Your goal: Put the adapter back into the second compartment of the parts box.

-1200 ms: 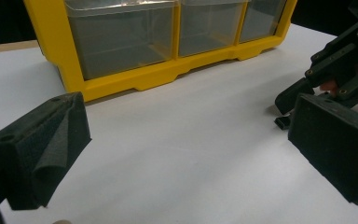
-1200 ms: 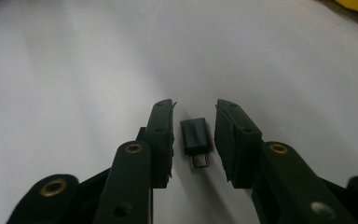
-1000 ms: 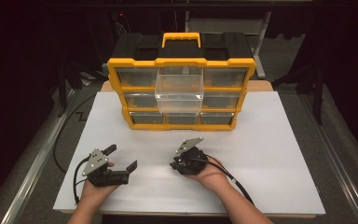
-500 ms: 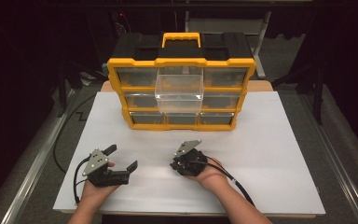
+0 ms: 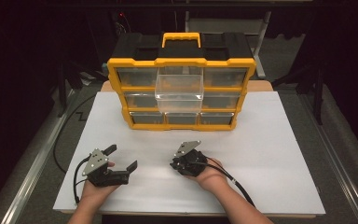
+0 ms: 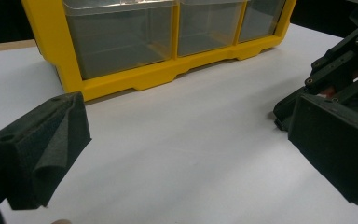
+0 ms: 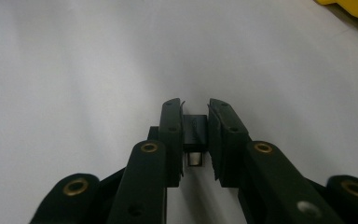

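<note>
White board (image 5: 270, 154) covers the table in the high view, and a yellow box of drawers (image 5: 182, 93) stands at its far edge, in the middle. One clear drawer (image 5: 179, 86) in the top row sticks out toward the person. The left gripper (image 5: 121, 158) rests low on the board near the left front corner, held by a hand, with its jaws spread wide and nothing between them. The right gripper (image 5: 179, 158) rests beside it, nearer the middle, a little apart from it, and its jaws have just been closing with nothing between them; now they are nearly together. Lots of bare board lies between both grippers and the box, and more bare board stretches out to the right edge. Black cables trail back off the front edge. In the left gripper view, the two black jaws stand far apart at the left and right sides, with bare white board between them. The bottom row of the yellow box of drawers (image 6: 168, 77) sits ahead, its yellow bottom rim resting on the board, with open room in front of it. The right gripper (image 6: 345, 74) shows at the right side. In the right gripper view, the two black jaws of the right gripper (image 7: 196, 109) stand close side by side with just a thin gap, and they hold nothing. White board (image 7: 98, 60) spreads ahead, and a bit of yellow box (image 7: 354, 7) peeks in at the top right corner.
</note>
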{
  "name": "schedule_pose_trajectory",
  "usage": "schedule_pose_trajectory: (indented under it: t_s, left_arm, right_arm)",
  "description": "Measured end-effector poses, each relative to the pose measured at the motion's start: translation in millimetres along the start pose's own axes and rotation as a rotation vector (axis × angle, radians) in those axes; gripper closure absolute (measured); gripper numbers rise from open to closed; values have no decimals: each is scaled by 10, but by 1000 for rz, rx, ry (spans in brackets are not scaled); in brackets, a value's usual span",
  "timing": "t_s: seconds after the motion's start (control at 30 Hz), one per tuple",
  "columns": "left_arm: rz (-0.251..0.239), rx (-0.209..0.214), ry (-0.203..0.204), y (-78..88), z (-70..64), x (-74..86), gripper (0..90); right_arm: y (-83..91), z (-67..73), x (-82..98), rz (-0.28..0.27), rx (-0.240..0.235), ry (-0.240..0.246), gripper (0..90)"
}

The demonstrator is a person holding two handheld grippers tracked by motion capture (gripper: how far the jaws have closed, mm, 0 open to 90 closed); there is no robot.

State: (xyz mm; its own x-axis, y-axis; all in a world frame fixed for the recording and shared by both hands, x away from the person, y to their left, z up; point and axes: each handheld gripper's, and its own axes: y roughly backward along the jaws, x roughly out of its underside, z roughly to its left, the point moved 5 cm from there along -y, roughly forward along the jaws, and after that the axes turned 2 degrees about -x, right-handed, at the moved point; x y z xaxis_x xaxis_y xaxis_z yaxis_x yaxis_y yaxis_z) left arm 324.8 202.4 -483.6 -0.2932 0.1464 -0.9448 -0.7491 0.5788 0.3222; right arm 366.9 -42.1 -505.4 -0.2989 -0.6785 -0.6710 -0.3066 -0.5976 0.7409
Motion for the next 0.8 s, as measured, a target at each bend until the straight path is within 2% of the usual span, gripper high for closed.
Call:
schedule_pose_trajectory:
  t_s: [0.17, 0.4, 0.6, 0.8]
  left_arm:
    - [2, -4, 0, 9, 6, 3, 3]
    - [-6, -5, 9, 13, 12, 0, 3]
    - [-15, -4, 13, 20, 14, -5, 3]
    - [-17, -9, 13, 18, 21, -5, 3]
  right_arm:
    - [4, 24, 0, -5, 26, 21, 776]
    - [64, 10, 3, -25, 3, -14, 776]
    - [165, -1, 9, -39, 7, -8, 776]
    - [283, -48, 49, -41, 13, -25, 776]
